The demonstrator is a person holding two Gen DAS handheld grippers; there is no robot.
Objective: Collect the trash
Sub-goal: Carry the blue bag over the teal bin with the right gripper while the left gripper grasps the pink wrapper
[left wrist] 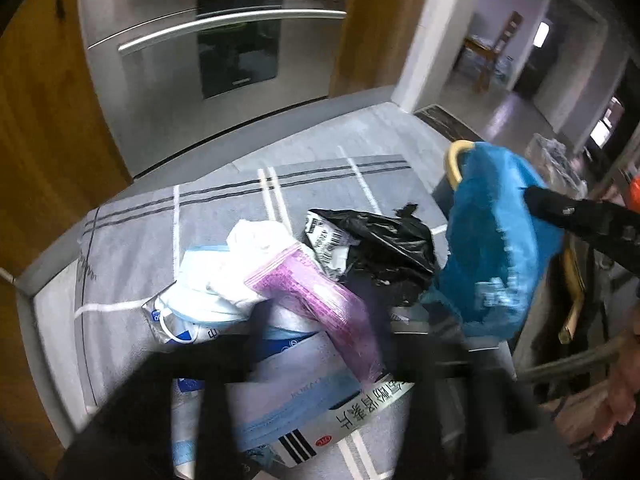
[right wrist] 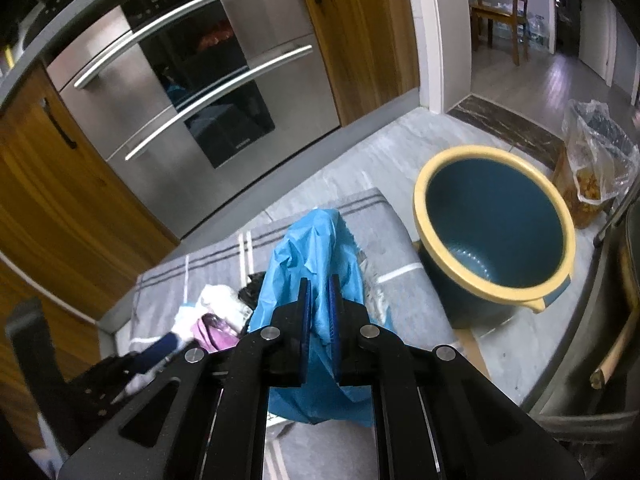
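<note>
Blue bag (right wrist: 316, 240) pinched between right tongs (right wrist: 320, 300); left tongs (left wrist: 320, 364) blurred, seemingly open.

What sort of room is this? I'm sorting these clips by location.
Most likely a home kitchen: a built-in stainless steel oven sits between wooden cabinet doors, with a grey striped rug on the floor. A doorway at the right opens onto a room with a wooden chair.
</note>
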